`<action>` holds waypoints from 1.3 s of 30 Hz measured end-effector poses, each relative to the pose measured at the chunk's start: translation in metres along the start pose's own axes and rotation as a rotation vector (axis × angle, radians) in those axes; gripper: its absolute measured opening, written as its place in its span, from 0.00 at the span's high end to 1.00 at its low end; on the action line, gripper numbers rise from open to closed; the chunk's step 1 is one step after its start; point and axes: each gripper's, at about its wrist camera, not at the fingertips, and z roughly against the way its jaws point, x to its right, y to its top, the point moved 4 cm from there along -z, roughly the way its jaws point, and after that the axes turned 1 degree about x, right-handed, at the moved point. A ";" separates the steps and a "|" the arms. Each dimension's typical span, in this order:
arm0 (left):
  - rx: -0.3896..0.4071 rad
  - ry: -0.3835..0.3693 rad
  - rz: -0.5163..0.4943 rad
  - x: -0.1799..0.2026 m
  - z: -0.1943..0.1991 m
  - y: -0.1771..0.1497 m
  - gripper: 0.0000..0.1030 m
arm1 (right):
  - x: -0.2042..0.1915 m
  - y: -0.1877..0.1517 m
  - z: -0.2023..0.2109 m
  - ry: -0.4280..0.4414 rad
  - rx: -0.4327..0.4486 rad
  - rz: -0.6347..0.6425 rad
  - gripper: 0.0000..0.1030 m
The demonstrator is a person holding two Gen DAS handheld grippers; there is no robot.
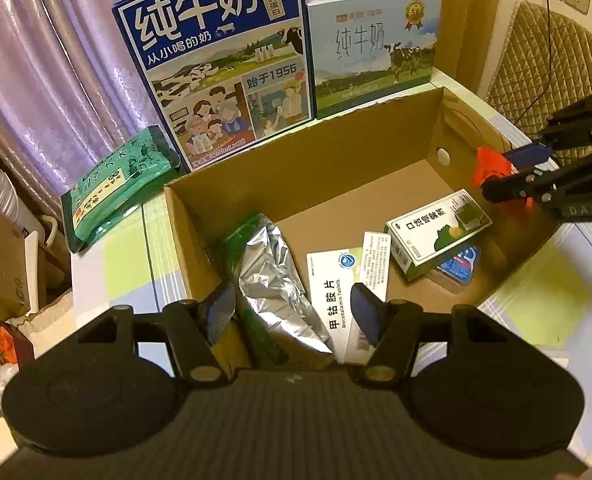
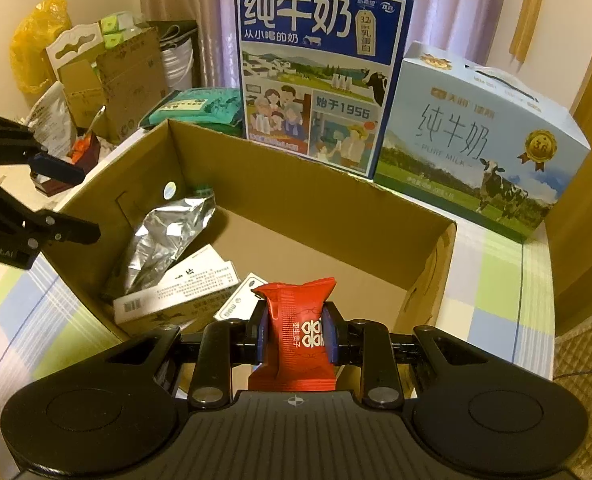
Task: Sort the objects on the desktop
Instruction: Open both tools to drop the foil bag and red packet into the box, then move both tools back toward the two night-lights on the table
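Note:
An open cardboard box (image 1: 336,160) (image 2: 316,192) lies on the checked tablecloth. Inside are a silver foil pouch (image 1: 271,276) (image 2: 167,236), a white medicine box (image 1: 332,300) (image 2: 175,296), a green-and-white box (image 1: 436,232) and a blue flat item (image 1: 462,264). My left gripper (image 1: 291,312) (image 2: 87,202) hangs open over the box's near left part, nothing between its fingers. My right gripper (image 2: 296,328) (image 1: 500,174) is shut on a red snack packet (image 2: 300,320) (image 1: 490,164), held upright above the box's right rim.
Behind the box stand a dark blue milk carton (image 1: 223,60) (image 2: 320,68) and a light blue milk carton (image 1: 372,40) (image 2: 476,140). A green bag (image 1: 115,188) (image 2: 195,108) lies at the back left. Cardboard boxes and bags (image 2: 107,68) crowd the left beyond the table.

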 end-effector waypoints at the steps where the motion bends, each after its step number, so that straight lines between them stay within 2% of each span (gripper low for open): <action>1: 0.000 -0.002 -0.001 0.000 0.000 -0.001 0.42 | -0.001 0.001 0.000 0.001 0.000 -0.004 0.76; 9: 0.005 -0.013 -0.002 0.001 0.005 -0.007 0.42 | -0.011 0.010 0.002 0.040 0.030 -0.028 0.74; 11: 0.004 -0.017 0.000 0.001 0.005 -0.010 0.42 | -0.012 0.013 0.003 0.048 0.042 -0.051 0.55; 12: 0.003 -0.016 0.000 0.001 0.005 -0.011 0.42 | -0.012 0.014 0.004 0.046 0.057 -0.057 0.41; 13: 0.003 -0.016 0.000 0.001 0.006 -0.013 0.42 | -0.012 0.015 0.006 0.042 0.070 -0.060 0.38; 23: 0.021 -0.032 0.012 0.008 0.022 -0.028 0.42 | -0.005 0.002 0.024 0.029 0.073 -0.077 0.38; 35: 0.073 -0.054 0.050 0.026 0.071 -0.047 0.39 | -0.016 -0.028 0.077 0.018 0.087 -0.106 0.37; 39: 0.098 -0.076 0.073 0.034 0.095 -0.060 0.33 | -0.024 -0.040 0.096 0.016 0.092 -0.119 0.35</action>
